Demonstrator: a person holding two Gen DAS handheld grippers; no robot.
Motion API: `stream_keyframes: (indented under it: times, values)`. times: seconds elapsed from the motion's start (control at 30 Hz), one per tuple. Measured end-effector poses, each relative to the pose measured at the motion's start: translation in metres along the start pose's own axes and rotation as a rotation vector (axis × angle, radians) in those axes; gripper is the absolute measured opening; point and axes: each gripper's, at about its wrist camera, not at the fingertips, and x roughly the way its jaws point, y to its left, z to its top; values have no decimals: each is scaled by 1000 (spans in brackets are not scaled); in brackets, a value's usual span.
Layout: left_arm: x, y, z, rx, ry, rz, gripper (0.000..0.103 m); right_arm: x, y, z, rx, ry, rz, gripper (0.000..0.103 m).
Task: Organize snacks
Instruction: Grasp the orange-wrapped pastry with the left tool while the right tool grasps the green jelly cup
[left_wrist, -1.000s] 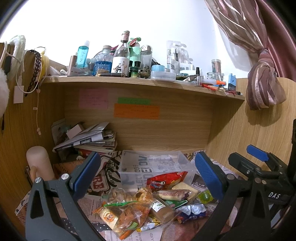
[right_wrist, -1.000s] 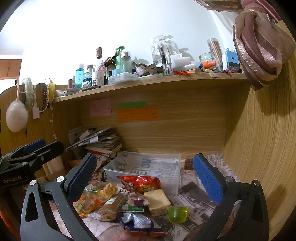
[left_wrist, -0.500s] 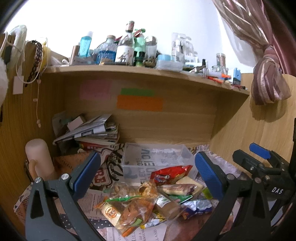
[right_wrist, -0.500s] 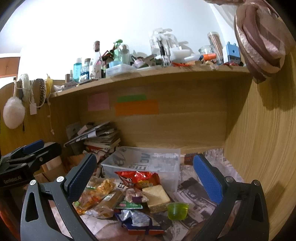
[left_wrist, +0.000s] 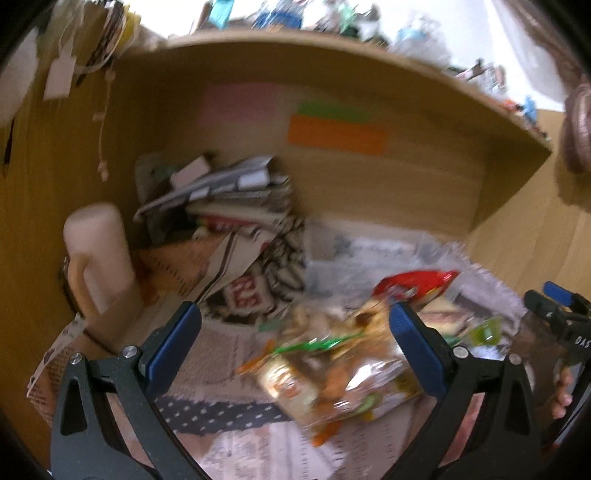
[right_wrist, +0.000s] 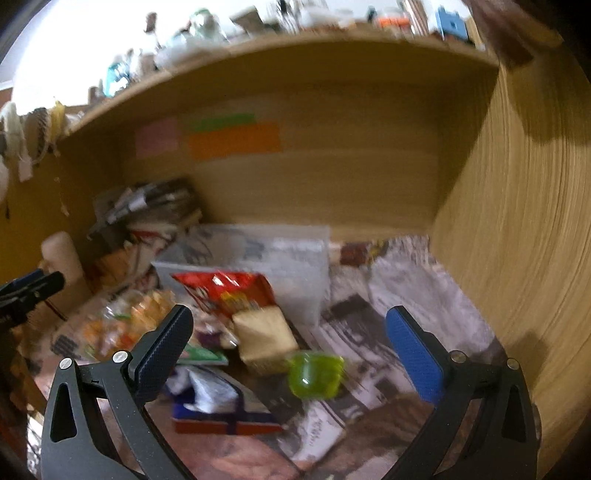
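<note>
Both views are blurred. The left gripper (left_wrist: 295, 343) has its fingers spread wide with nothing pinched; a clear bag of orange snacks (left_wrist: 332, 373) lies on the counter (left_wrist: 229, 417) between them, nearer the right-hand finger (left_wrist: 415, 350). Just beyond the fingertips sits a red snack packet (left_wrist: 417, 286), and to the right of the right-hand finger a small green jelly cup (left_wrist: 484, 330). Further right, the other gripper is seen with part of a hand (left_wrist: 561, 395) on it. Past the left-hand finger stands a pale cylindrical bottle (left_wrist: 98, 258), and further back a stack of papers (left_wrist: 221, 192) leans against the wooden back panel.

The right gripper (right_wrist: 288, 343) is likewise spread wide and empty. Between its fingers, close in, lies a blue and silver wrapper (right_wrist: 218, 406); the green jelly cup (right_wrist: 314, 374) rests a little further, right of centre. Beyond it sits a tan block-shaped snack (right_wrist: 264, 332), touching the red snack packet (right_wrist: 225, 293) behind it. The orange snack bag (right_wrist: 122, 321) lies beyond the left-hand finger (right_wrist: 162, 347). Further back stands a clear plastic container (right_wrist: 266, 258), and behind it the panel carries pink, green and orange sticky notes (right_wrist: 232, 142).
</note>
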Motion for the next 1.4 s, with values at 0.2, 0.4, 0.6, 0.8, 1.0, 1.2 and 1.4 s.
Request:
stream_keyframes:
  times: [0.2,0.4,0.6,0.8,1.0,1.2,1.4]
  values:
    - [30,20,-17,-27,120,16,103,18,-13,-11,14,104,-34,103]
    - [50,30,-33,-41,208,47,102,29,-23,-19,36,170,-41,103]
    - [70,35,-40,-76,278,40,99,45,-25,-25,45,225,-18,103]
    - [91,47,-47,-132,328,9,95,60,-22,-28,46,265,3,98]
    - [92,54,-45,-93,330,33,94,72,-33,-32,103,316,36,81]
    - [90,56,-42,-93,366,13,85,78,-36,-36,126,351,62,67]
    - [95,41,-45,-98,378,-14,82,82,-34,-36,127,360,86,59]
